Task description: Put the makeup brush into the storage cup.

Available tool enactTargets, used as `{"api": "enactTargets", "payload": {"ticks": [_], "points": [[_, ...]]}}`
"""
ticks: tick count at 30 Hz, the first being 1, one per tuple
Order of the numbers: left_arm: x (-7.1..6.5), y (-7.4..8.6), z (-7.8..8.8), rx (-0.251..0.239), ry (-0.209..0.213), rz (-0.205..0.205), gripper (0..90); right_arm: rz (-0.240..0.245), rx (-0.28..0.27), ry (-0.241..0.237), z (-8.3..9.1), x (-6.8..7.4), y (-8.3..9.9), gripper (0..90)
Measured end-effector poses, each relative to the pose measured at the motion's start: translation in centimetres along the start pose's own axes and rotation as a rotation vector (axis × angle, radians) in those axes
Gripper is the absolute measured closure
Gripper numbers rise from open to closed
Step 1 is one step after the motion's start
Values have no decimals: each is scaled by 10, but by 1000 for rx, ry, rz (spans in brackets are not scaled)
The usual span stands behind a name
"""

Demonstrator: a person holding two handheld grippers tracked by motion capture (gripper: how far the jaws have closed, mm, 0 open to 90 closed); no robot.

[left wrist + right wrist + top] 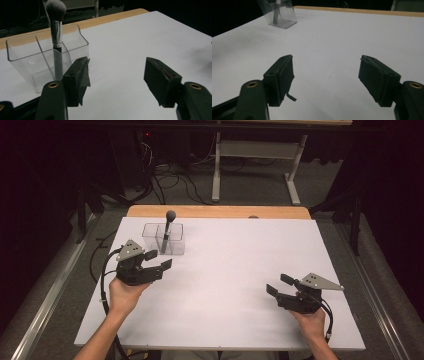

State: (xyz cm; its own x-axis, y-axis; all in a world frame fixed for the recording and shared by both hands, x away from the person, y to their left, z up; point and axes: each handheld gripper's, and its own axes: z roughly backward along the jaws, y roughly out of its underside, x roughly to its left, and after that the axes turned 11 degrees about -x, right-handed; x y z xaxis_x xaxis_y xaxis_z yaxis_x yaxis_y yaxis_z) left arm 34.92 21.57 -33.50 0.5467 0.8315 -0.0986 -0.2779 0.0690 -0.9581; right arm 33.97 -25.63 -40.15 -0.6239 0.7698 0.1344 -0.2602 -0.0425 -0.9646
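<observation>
meanwhile, a white table point(235, 285) stretched across the high view, its wooden edge point(220, 211) showing at the far side. a clear plastic organizer point(163, 239), split into compartments, stood near the far left corner of the white surface. a makeup brush point(167, 231) stood upright in it, bristles up, its handle against the inner divider. the left gripper point(159, 259), held in the person's left hand point(124, 292), hovered just beside the organizer on its near side, jaws spread wide with nothing between them. the right gripper point(279, 285), held in the right hand point(311, 319), sat well apart at the table's near right, its jaws likewise apart and empty above bare white surface.
</observation>
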Motion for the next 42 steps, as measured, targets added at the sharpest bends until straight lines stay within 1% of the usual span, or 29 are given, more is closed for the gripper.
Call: {"api": "enactTargets", "payload": {"ticks": [9,10,18,24,30,42], "points": [[1,5,-1,6,1,7,369,-2,1,0,0,0,0,297],[1,6,-1,10,1,5,369,5,0,-2,0,0,0,297],[2,12,-2,13,-3,21,369,2,0,-2,0,0,0,297],[4,19,-3,24,-7,32,370,-3,3,-3,-1,0,0,297],[5,21,-3,25,-9,33,370,1,4,-6,-1,0,0,297],[7,26,-5,21,-13,50,370,0,9,-8,-1,1,1,297]]}}
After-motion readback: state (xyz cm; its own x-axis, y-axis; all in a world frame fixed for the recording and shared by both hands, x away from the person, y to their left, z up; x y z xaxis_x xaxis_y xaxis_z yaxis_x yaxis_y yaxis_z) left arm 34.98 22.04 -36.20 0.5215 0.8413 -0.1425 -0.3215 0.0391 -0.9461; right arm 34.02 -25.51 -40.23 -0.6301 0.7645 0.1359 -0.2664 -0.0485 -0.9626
